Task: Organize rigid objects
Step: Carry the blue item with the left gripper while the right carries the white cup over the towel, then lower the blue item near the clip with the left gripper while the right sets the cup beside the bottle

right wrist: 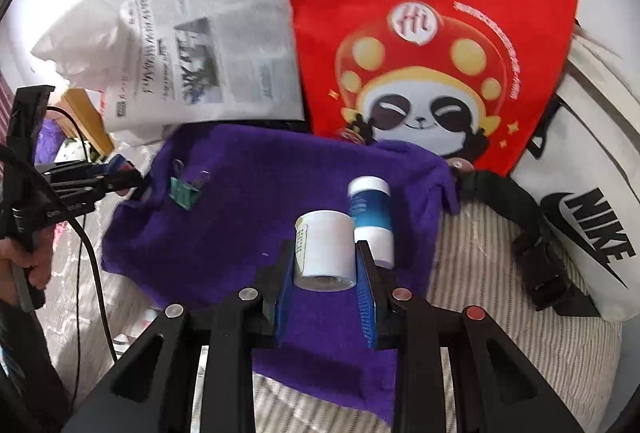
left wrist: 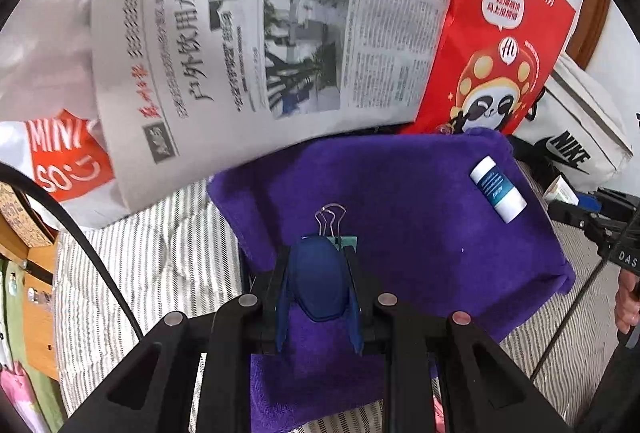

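Observation:
A purple towel lies on a striped bed. My left gripper is shut on a dark blue oval object, held just behind a teal binder clip that rests on the towel. A white and blue bottle lies on the towel's far right. In the right wrist view my right gripper is shut on a white cylindrical container, held above the towel beside the white and blue bottle. The binder clip lies at the left, with the left gripper beside it.
A newspaper and a red panda-print bag stand behind the towel. A white Nike bag and a black strap lie to the right. A white and orange plastic bag sits left. The striped bedding surrounds the towel.

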Available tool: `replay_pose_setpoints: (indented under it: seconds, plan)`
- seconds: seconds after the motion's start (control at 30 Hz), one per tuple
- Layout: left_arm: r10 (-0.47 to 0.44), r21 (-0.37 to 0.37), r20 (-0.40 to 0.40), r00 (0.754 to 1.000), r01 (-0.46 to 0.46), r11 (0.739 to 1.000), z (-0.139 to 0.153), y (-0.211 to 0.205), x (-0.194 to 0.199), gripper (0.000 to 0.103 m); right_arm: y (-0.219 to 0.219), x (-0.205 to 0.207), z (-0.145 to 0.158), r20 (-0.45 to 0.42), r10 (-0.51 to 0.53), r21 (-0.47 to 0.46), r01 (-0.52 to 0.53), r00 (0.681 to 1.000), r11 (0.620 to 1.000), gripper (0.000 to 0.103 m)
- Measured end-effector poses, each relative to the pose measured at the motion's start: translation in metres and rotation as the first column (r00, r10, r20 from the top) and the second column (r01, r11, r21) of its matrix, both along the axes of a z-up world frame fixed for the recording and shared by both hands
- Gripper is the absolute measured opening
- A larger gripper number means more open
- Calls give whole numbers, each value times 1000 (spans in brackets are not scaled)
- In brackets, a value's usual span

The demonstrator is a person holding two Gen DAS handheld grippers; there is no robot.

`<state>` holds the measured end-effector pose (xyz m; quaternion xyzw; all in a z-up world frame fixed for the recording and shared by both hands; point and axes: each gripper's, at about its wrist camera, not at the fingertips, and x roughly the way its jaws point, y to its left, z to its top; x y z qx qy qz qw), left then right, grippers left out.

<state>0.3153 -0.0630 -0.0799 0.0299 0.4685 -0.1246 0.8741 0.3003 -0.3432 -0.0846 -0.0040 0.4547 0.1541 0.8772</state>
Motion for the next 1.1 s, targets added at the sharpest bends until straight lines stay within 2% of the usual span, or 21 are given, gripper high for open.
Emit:
replay_pose_setpoints:
  seconds: [0.23, 0.57, 1.1]
  plan:
    - [-18, 0, -27, 999, 18, 1000, -16, -5, 1, 22, -14, 8, -20, -61, -10, 6, 10, 998, 1000, 29]
    - [-23, 13, -43, 999, 24, 1000, -25, -7, 4, 22, 4, 10, -37, -97, 65, -45, -70, 993, 997, 29]
    - [-56, 37, -116, 992, 61, 997, -54, -20, 12, 22, 9, 22, -68, -166, 48, -85, -62, 985, 994, 29]
